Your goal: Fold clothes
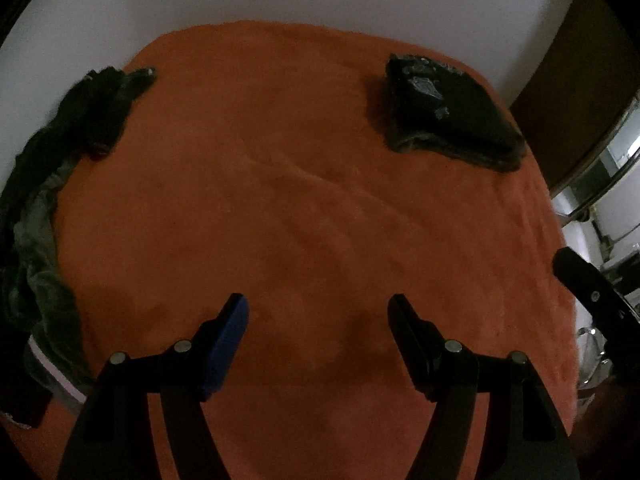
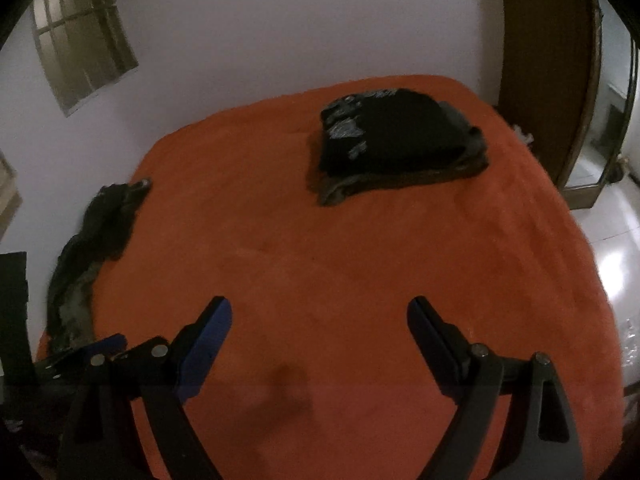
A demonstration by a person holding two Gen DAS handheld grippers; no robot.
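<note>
A folded stack of dark clothes [image 2: 400, 144] sits on the far right part of the orange blanket [image 2: 320, 248], and a loose heap of dark and green clothes [image 1: 44, 200] lies along its left edge, well apart from the stack. The left gripper [image 1: 318, 312] and right gripper [image 2: 320, 316] both hang over bare blanket, jaws spread wide with nothing between them.
</note>
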